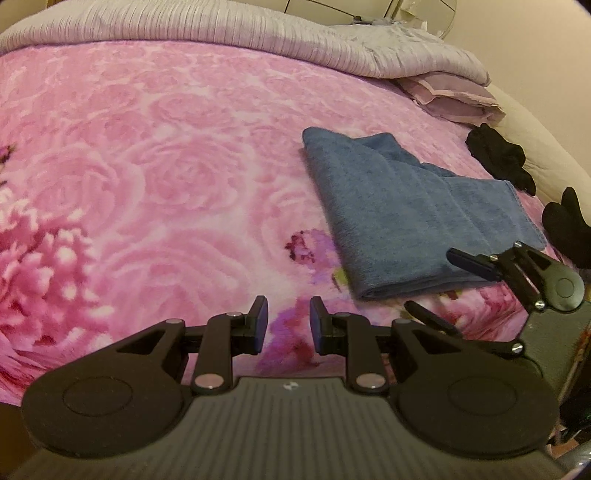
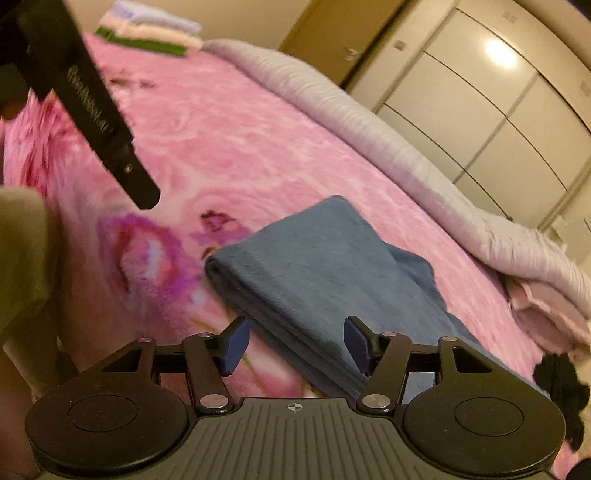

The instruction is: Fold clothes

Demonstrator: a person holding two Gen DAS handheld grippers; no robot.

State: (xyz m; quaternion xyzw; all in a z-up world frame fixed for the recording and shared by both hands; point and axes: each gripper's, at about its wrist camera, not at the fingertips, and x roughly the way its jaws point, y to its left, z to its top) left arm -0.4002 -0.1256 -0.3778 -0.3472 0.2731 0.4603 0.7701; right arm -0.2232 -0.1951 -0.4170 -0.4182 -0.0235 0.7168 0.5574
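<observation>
- Bedding forms the work surface: a plush pink blanket [image 1: 147, 155] with a raised rose pattern and darker magenta flower prints covers the bed.
- Blue garment [image 1: 399, 214]: soft knit or terry-like cloth, folded into a long, roughly rectangular stack of several layers with a rounded fold edge at the near end. It lies flat on the pink blanket, toward its right side in the left wrist view. One upper corner is rumpled.
- Right gripper [image 2: 293, 347]: black linkage arms with blue pads. Jaws stand wide apart, straddling the near end of the blue garment; the pads do not press on it.
- Left gripper [image 1: 289, 325]: same construction. Jaws are narrowly parted over bare blanket, nothing between them, left of the garment.
- Black bar [image 2: 92, 107]: it crosses the upper left of the right wrist view and carries embossed lettering, too blurred to read.
- Black clothing items [image 1: 498, 158]: dark, crumpled, at the bed's right edge beyond the garment.
- Grey ribbed quilt [image 1: 221, 29]: bunched along the far edge, with a pale lilac folded cloth [image 1: 454, 99] under its end.
- Folded stack [image 2: 147, 33]: white and green cloths at the far corner.
- Wardrobe [image 2: 480, 92]: glossy cream panelled doors behind the bed.
</observation>
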